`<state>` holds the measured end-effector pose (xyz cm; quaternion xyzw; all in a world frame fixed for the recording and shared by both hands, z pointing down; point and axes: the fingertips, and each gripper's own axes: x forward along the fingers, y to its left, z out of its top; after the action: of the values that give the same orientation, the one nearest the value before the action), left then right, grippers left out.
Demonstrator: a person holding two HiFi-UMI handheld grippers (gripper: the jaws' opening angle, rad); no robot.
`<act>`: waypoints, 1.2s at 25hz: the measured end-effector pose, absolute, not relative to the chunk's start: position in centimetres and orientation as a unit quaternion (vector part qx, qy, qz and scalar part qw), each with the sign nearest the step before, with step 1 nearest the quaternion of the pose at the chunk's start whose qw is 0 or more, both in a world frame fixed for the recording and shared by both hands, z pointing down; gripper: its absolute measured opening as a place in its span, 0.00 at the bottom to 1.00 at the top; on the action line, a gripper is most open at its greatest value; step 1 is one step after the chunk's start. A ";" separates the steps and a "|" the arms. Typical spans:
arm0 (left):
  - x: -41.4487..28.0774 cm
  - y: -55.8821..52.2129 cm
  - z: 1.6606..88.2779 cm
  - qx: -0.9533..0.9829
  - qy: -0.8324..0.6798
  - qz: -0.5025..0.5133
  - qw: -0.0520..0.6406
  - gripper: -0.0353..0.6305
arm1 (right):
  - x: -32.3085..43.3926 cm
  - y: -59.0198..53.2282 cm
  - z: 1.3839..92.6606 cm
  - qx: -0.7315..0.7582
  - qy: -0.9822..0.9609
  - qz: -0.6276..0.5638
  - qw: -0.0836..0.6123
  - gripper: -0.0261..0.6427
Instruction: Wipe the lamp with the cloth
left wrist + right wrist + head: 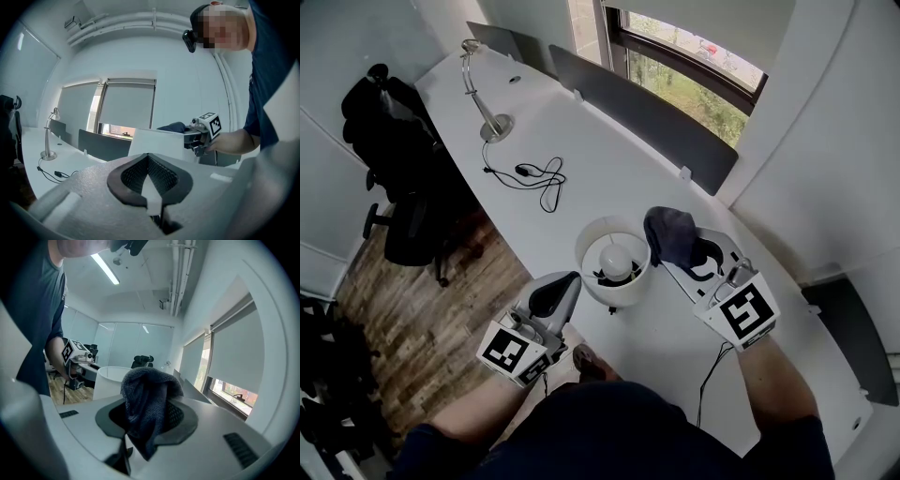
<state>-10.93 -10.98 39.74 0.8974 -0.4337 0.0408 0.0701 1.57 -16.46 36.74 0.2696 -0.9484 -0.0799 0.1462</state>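
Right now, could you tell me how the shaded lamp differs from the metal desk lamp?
The shaded lamp is squat, its wide round shade open on top, showing the bulb; the metal lamp is a slim bent arm on a small round base. The shaded lamp stands near the person; the metal lamp at the table's far end. Both stand on the white table.

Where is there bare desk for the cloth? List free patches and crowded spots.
Free: the desk between the black cable, the dark divider and the white lamp; also the stretch right of the right tool, toward the desk's end. Crowded: around the white lamp, where the left tool and the cloth in the right tool flank it.
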 end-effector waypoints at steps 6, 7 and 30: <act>-11.2 -11.0 39.9 0.896 -0.436 0.043 0.076 0.06 | 1.5 -17.8 36.5 0.274 -0.945 -0.104 0.147 0.22; -11.3 -11.1 39.8 0.895 -0.437 0.042 0.074 0.06 | 1.5 -18.2 37.0 0.276 -0.943 -0.104 0.152 0.22; -11.3 -11.5 39.6 0.890 -0.448 0.052 0.070 0.06 | -0.5 -22.7 45.3 0.209 -0.922 -0.190 0.266 0.22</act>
<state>-11.33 -11.53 39.62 0.8900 -0.4476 0.0516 0.0701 -0.53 -22.74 45.32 0.2086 -0.9217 -0.1898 0.2664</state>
